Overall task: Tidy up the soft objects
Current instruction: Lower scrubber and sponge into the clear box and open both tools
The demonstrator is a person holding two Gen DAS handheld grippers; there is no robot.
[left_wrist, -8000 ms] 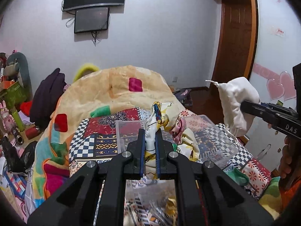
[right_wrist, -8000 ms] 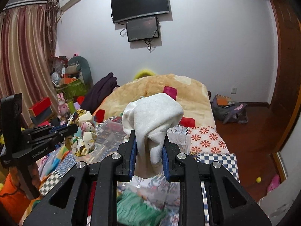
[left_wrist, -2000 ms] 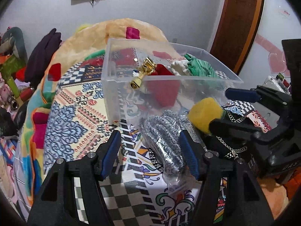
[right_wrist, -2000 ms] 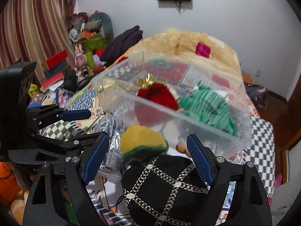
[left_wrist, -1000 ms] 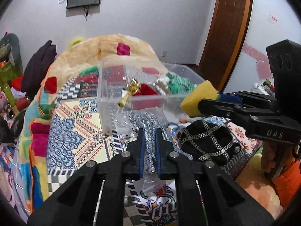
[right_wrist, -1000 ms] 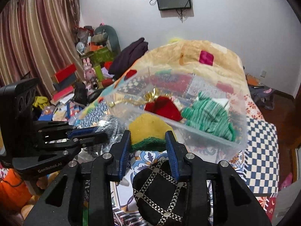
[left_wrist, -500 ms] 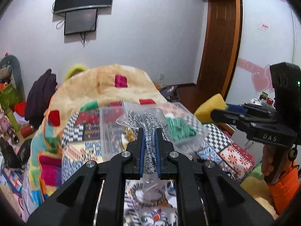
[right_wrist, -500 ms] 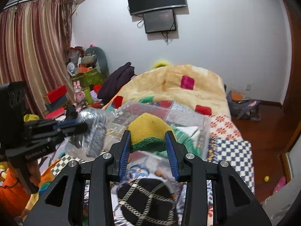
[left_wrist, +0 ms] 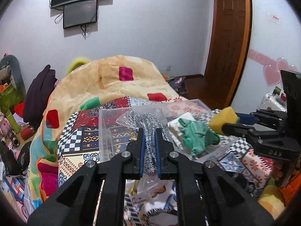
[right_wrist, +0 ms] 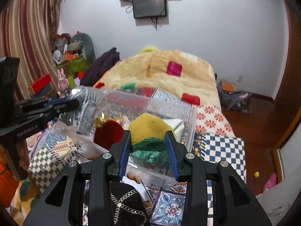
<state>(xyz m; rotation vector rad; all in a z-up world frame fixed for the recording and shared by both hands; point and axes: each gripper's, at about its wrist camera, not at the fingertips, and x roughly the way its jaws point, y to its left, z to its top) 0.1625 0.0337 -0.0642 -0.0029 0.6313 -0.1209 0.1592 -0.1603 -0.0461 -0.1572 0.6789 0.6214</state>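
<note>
My left gripper [left_wrist: 150, 131] is shut on a silver-grey bundle in a clear plastic bag [left_wrist: 148, 124] and holds it above the clear plastic bin [left_wrist: 105, 131]; the bag also shows in the right wrist view [right_wrist: 88, 103]. My right gripper [right_wrist: 148, 137] is shut on a yellow and green sponge [right_wrist: 148, 130], held over the bin's near wall [right_wrist: 150, 173]; it shows at the right in the left wrist view [left_wrist: 223, 117]. In the bin lie a green knit piece [left_wrist: 197, 137], a white cloth [left_wrist: 180, 122] and a red plush item [right_wrist: 108, 133].
A black hat with chain pattern [right_wrist: 124, 205] lies below my right gripper. The bin sits on a patchwork bedspread [left_wrist: 80, 137] with a beige blanket [left_wrist: 116, 79] heaped behind. Clutter stands at the left wall [right_wrist: 71, 64]. A wooden door [left_wrist: 229, 37] is at the right.
Both grippers closed on their items, lifted them, and now hold them over the bin. In the last half second both have come a little lower and closer to the bin.
</note>
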